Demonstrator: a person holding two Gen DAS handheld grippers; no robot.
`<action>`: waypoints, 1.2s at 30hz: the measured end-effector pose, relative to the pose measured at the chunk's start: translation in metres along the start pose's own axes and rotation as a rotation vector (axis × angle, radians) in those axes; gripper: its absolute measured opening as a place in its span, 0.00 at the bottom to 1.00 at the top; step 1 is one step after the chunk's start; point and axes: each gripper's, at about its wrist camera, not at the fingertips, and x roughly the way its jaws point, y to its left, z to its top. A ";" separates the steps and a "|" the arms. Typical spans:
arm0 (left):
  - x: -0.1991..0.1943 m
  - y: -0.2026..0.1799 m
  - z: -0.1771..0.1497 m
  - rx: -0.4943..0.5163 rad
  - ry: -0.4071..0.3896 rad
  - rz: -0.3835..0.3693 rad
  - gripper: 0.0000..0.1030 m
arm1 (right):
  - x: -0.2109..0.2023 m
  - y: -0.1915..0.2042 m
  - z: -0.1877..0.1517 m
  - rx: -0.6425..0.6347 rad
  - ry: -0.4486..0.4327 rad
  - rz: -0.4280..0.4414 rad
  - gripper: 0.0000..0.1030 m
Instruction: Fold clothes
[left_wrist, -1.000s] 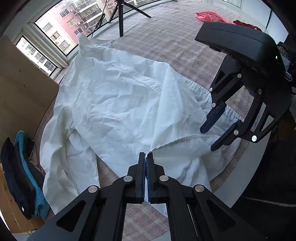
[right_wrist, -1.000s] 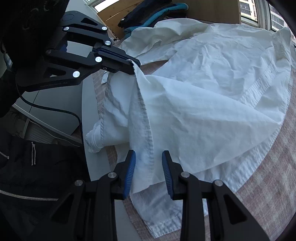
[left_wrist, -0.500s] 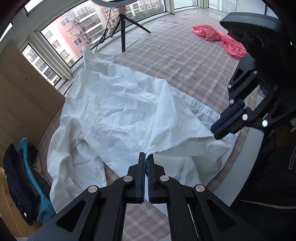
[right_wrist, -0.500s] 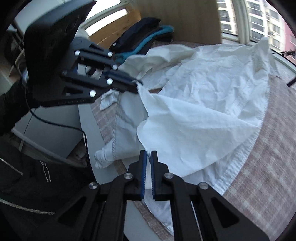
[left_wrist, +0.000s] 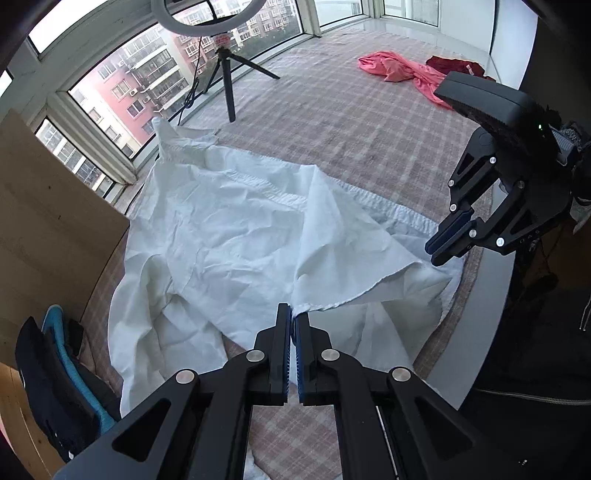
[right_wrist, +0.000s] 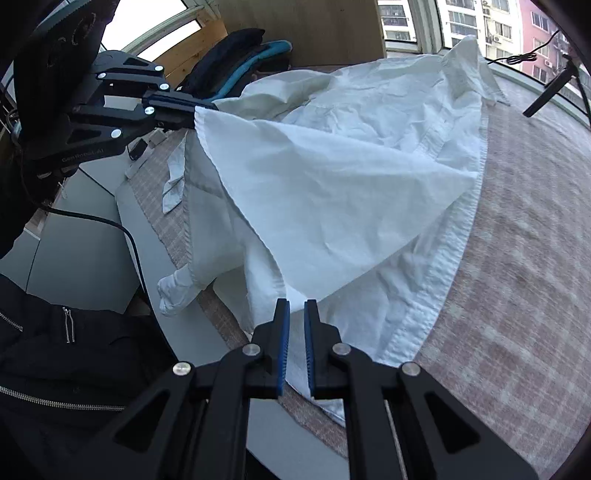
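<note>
Both claws – left claw (left_wrist: 293, 317), right claw (right_wrist: 296, 308) – clamped on white shirt (left_wrist: 229, 236) hem; tripod (left_wrist: 229, 85), pink garment (left_wrist: 399, 70) beyond.

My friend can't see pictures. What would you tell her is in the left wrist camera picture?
Two black grippers with blue pads, the left gripper at the bottom and the right gripper on the right, each pinch the hem of a wrinkled white shirt, lifting it off a pink checked tablecloth. Farther back lie a crumpled pink cloth and a small black tripod by the windows.
</note>
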 end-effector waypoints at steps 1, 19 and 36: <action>0.003 0.005 -0.003 -0.011 0.011 0.005 0.03 | 0.005 0.002 0.005 -0.018 0.006 0.011 0.08; 0.004 0.033 -0.019 -0.075 0.038 0.014 0.04 | 0.033 0.030 0.051 -0.196 0.084 0.134 0.04; 0.008 -0.065 -0.004 0.050 0.036 -0.311 0.29 | -0.031 -0.007 -0.052 0.292 -0.069 -0.138 0.09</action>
